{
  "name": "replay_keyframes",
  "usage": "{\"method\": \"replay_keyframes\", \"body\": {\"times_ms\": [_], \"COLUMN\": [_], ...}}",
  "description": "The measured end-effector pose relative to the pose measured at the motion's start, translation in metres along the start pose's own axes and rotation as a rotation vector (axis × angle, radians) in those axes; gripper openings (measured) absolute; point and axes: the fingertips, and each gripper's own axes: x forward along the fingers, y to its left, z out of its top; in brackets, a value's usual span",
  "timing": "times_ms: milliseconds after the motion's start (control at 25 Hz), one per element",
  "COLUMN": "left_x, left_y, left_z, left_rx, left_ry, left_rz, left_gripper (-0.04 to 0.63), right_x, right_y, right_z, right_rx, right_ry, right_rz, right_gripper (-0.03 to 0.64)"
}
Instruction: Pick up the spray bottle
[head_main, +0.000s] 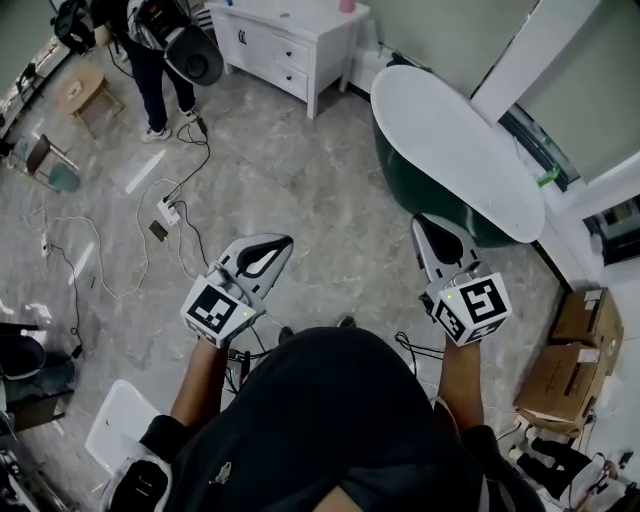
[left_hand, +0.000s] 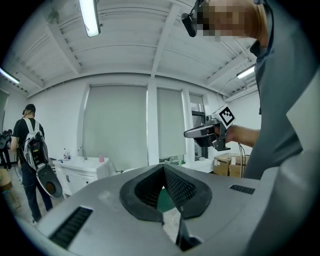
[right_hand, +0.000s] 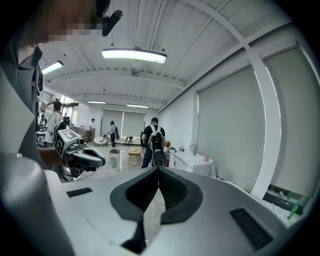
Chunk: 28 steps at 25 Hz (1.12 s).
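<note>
Head view puts what looks like the spray bottle (head_main: 548, 178), a small green shape too small to read clearly, on the window ledge (head_main: 600, 195) at the far right. It stands apart from both grippers, beyond the bathtub (head_main: 400, 165), which has a white top and dark green sides.

The right gripper (head_main: 428, 226) is held level near the tub's near end. Its jaws are pressed together with nothing between them. The left gripper (head_main: 278, 244) hovers over the marbled floor (head_main: 300, 180), well apart from the tub. Its jaw tips meet, and it too is empty.

Farther off, a white cabinet (head_main: 290, 40) stands against the wall with a pink cup (head_main: 347, 5) on top. A person with a backpack (head_main: 150, 50) stands beside it. Cables and a power strip (head_main: 168, 212) lie on the floor, and cardboard boxes (head_main: 570, 360) sit at the right.
</note>
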Motion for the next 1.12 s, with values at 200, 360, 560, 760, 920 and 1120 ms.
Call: {"method": "replay_keyframes", "body": {"times_ms": [200,360,560,760,920,1120], "left_x": [0.031,0.057,0.084,0.102,0.114,0.115], "left_y": [-0.008,-0.017,-0.036,-0.045,-0.049,-0.025], "left_z": [0.008,0.009,0.012,0.011,0.012,0.006], "left_rx": [-0.018,-0.017,-0.007,-0.011,-0.01,-0.029], "left_ry": [0.01,0.019,0.028,0.053,0.048,0.044], "left_rz": [0.052,0.068,0.066,0.064,0.049,0.02], "left_gripper": [0.003,0.003,0.003,0.003,0.003,0.003], "right_x": [0.001,-0.005,-0.017,-0.023,-0.027,-0.006], "right_y": [-0.035,-0.063,-0.093,-0.111,-0.125,-0.125], "right_z": [-0.003,-0.014,-0.025,-0.032,-0.041,-0.039], "right_rx": [-0.004,0.007,0.017,0.029,0.039,0.047], "right_ry": [-0.022,-0.019,-0.019,-0.025,-0.009,0.02], "right_rz": [0.046,0.06,0.07,0.071,0.058,0.033], "right_gripper": [0.008,0.008,0.008,0.008,0.008,0.008]}}
